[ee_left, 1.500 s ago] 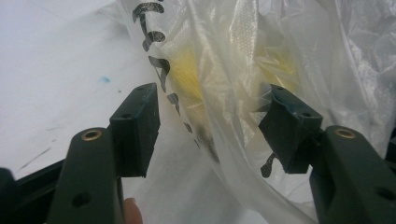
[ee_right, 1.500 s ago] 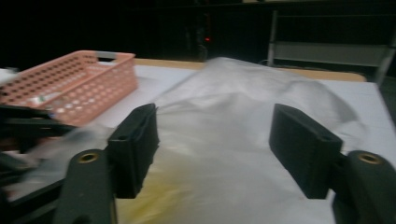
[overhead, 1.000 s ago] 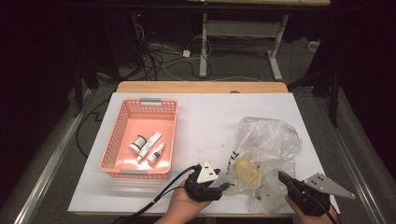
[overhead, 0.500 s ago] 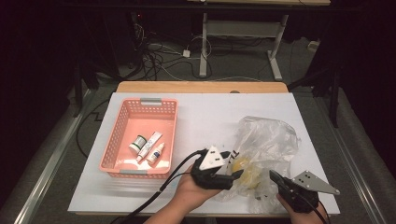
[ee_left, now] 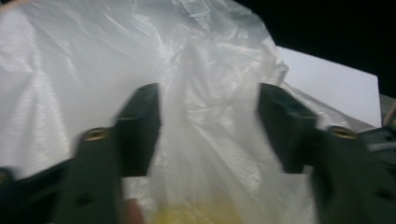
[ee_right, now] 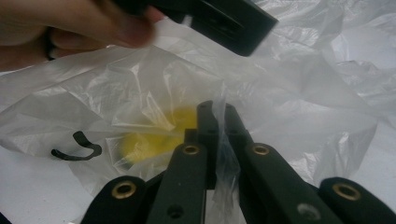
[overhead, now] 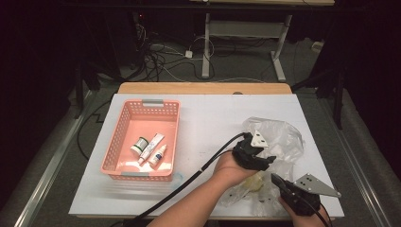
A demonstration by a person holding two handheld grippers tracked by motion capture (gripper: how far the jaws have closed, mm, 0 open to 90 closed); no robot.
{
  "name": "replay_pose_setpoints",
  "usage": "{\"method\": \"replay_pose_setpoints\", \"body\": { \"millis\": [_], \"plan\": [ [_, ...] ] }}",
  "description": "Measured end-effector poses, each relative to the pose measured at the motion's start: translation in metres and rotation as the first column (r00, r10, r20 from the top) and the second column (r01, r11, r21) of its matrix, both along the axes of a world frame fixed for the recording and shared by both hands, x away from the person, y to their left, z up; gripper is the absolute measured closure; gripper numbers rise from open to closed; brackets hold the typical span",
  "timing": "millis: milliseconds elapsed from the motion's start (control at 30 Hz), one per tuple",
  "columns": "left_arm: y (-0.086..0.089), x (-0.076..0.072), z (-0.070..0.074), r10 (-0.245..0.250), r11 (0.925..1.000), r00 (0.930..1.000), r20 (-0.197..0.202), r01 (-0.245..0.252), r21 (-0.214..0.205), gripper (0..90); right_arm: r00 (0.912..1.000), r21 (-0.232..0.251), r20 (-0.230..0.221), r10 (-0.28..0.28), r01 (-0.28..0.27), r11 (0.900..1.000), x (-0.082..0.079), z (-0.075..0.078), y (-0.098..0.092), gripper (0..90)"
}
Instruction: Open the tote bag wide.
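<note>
A crumpled clear plastic bag (overhead: 283, 137) lies at the right of the white table (overhead: 208, 118), with something yellow (ee_right: 149, 140) inside it. My right gripper (overhead: 275, 178) is at the bag's near edge, shut on a fold of the film (ee_right: 218, 109). My left gripper (overhead: 265, 160) hovers over the middle of the bag. Its jaws (ee_left: 208, 126) stand apart with a raised fold of the bag (ee_left: 93, 70) between them; they have just been closing. The pads do not visibly press the film. The yellow thing (ee_left: 196, 217) shows just below them.
A pink basket (overhead: 118, 142) stands at the left of the table, holding a small round tin (overhead: 139, 144), a white tube (overhead: 151, 145) and a little bottle (overhead: 160, 153). Cables lie on the floor behind the table. A black mark (ee_right: 77, 147) shows on the bag.
The left hand has moved up and to the right, from the bag's near left edge to over its middle. The right gripper has stayed in place, holding the film.
</note>
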State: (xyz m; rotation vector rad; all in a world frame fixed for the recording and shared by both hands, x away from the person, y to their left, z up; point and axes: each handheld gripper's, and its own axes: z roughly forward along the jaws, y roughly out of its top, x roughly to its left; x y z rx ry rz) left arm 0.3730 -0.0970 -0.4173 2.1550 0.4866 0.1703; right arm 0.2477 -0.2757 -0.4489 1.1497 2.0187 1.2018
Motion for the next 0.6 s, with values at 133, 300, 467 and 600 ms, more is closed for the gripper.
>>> {"method": "replay_pose_setpoints", "body": {
  "millis": [133, 300, 467, 600],
  "plan": [
    [0.010, 0.006, -0.003, 0.028, 0.9992, 0.9996, 0.007, -0.028, -0.027, 83.2, 1.0000, 0.007, -0.007, 0.000, 0.000, 1.0000, -0.001, -0.001, 0.000, 90.0],
    [0.046, 0.015, 0.002, 0.169, 0.9831, 0.9851, 0.034, -0.166, -0.078, 87.7, 0.9998, 0.006, -0.002, -0.021, 0.021, 0.9998, -0.005, -0.004, -0.015, 90.0],
    [0.083, 0.028, 0.000, 0.304, 0.9520, 0.9525, 0.019, -0.303, -0.044, 87.7, 0.9966, 0.000, -0.001, -0.082, 0.082, 0.9966, -0.012, -0.005, -0.040, 90.0],
    [0.098, 0.028, -0.001, 0.363, 0.9316, 0.9311, 0.031, -0.363, -0.020, 87.8, 0.9917, 0.011, -0.002, -0.129, 0.129, 0.9916, -0.017, -0.006, -0.057, 90.0]
  ]
}}
